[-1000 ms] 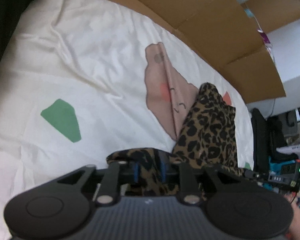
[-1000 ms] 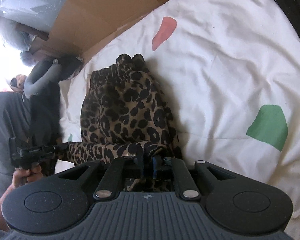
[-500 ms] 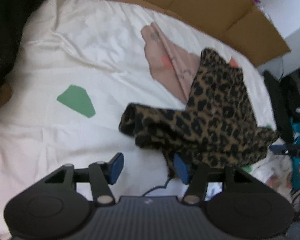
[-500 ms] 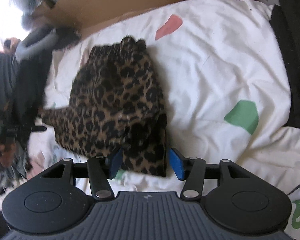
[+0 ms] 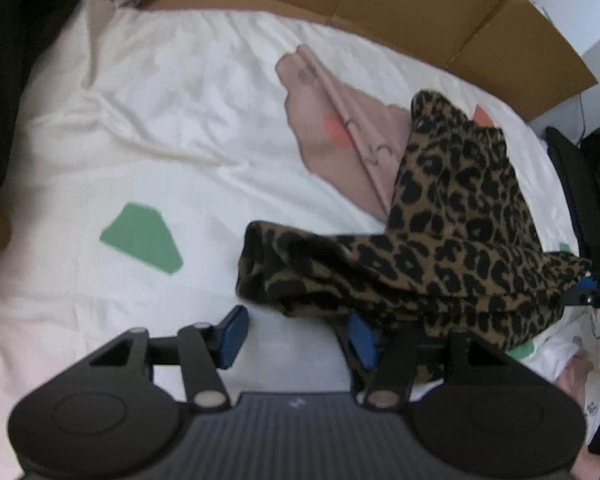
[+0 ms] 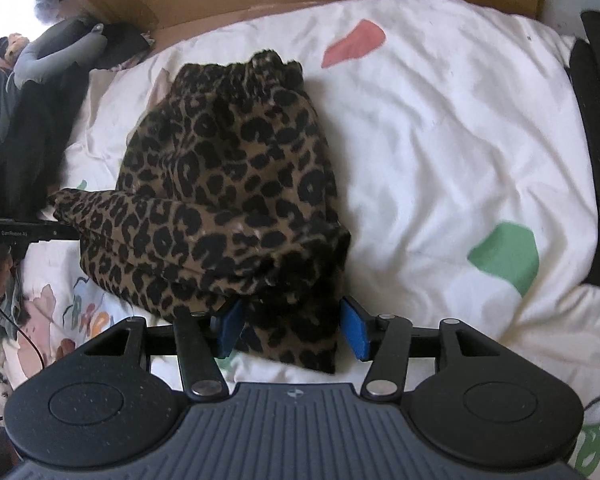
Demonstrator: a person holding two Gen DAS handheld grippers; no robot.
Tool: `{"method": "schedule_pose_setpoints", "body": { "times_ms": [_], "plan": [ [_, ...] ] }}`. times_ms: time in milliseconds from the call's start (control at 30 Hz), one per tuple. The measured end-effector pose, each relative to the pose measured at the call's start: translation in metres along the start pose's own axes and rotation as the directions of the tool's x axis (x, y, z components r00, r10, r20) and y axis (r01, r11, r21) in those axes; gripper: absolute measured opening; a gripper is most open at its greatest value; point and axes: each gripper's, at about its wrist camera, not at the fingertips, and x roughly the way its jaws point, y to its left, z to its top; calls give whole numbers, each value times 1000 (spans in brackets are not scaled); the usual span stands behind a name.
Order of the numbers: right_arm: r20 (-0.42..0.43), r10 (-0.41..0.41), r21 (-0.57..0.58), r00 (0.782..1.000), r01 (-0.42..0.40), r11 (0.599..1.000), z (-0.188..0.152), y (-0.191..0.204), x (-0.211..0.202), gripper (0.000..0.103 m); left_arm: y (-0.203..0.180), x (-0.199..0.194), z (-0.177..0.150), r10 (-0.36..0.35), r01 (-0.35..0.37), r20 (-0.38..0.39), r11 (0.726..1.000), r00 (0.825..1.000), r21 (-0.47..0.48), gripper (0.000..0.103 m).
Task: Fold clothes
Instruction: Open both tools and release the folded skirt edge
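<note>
A leopard-print garment (image 5: 452, 240) lies folded over on a white duvet (image 5: 160, 140) with coloured patches. In the left wrist view my left gripper (image 5: 296, 334) is open, just short of the garment's near folded edge; its right pad (image 5: 362, 338) sits under the cloth's hem. In the right wrist view the garment (image 6: 228, 184) lies ahead and my right gripper (image 6: 290, 330) is open, its blue pads on either side of the garment's near corner without closing on it.
A pink cloth (image 5: 340, 132) lies partly under the garment. Brown cardboard (image 5: 420, 8) borders the far side of the bed. Dark clothing (image 5: 4, 60) lies at the left edge. A dark chair (image 6: 596, 140) stands at the right.
Both grippers were shut on the garment's edge a second ago. They have opened, let it drop folded onto the duvet, and drawn back slightly.
</note>
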Motion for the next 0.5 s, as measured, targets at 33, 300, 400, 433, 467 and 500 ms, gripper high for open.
{"method": "schedule_pose_setpoints", "body": {
  "times_ms": [33,300,400,433,467,500],
  "plan": [
    [2,-2,-7,1000,2,1000,2,1,0,59,0,-1,3,-5,5,8,1000,1000,-4,58],
    [27,-1,-1,1000,1,1000,17,-3,-1,59,-1,-2,25,-28,30,59,999,998,-44,58],
    [46,-3,4,999,3,1000,24,-7,-3,59,0,-1,34,-35,39,75,997,997,-61,58],
    [57,-4,7,998,4,1000,27,-8,-5,59,0,-1,36,-36,42,82,997,996,-64,58],
    [67,-4,9,998,4,1000,29,-10,-7,59,-1,-1,38,-38,44,91,997,995,-67,58],
    [77,-5,12,997,4,1000,31,-12,-9,59,-1,-2,40,-39,45,99,997,994,-69,58]
  ]
}}
